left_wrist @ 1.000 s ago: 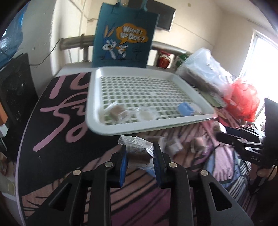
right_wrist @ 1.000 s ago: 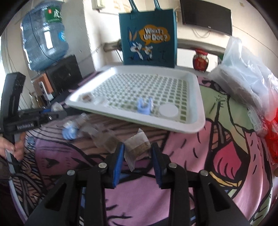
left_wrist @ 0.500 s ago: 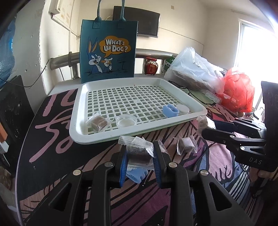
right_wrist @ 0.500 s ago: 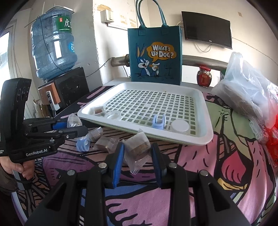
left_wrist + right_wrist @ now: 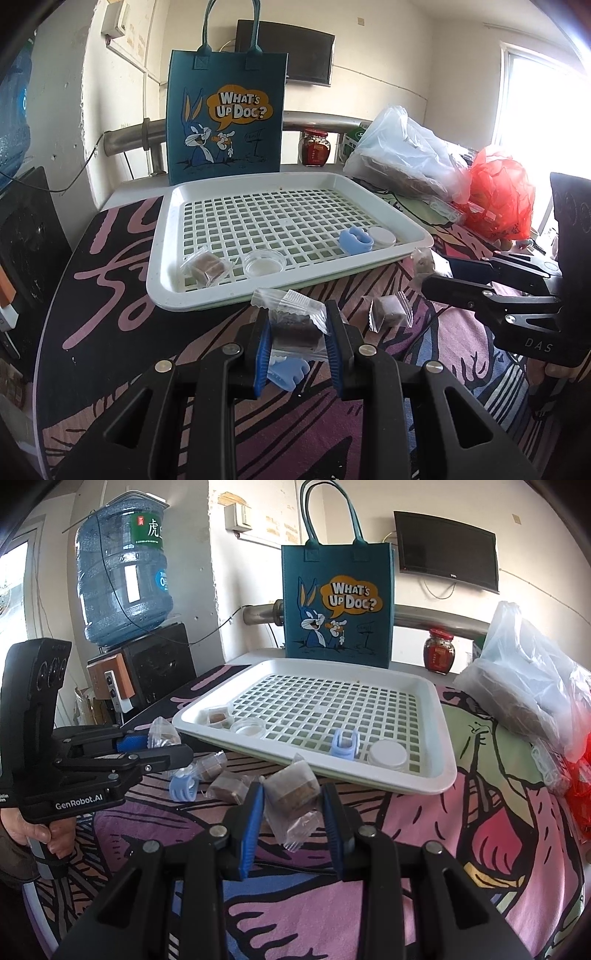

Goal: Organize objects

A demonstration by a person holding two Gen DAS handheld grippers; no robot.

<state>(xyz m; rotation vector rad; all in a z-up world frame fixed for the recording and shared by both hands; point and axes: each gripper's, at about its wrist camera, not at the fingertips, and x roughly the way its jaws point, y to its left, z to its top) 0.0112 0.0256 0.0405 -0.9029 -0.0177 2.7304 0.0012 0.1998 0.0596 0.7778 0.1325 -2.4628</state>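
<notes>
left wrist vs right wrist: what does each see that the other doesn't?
Left wrist only: red plastic bag in full, bright window.
Right wrist only: blue water jug, wall outlet.
Both: white tray holding a wrapped brown snack, clear dish, blue clip, white lid; cartoon tote bag; red-lidded jar.

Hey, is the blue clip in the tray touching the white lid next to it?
Apart. In the right wrist view the blue clip and the white lid sit side by side in the tray, with open grid showing between them.
</notes>
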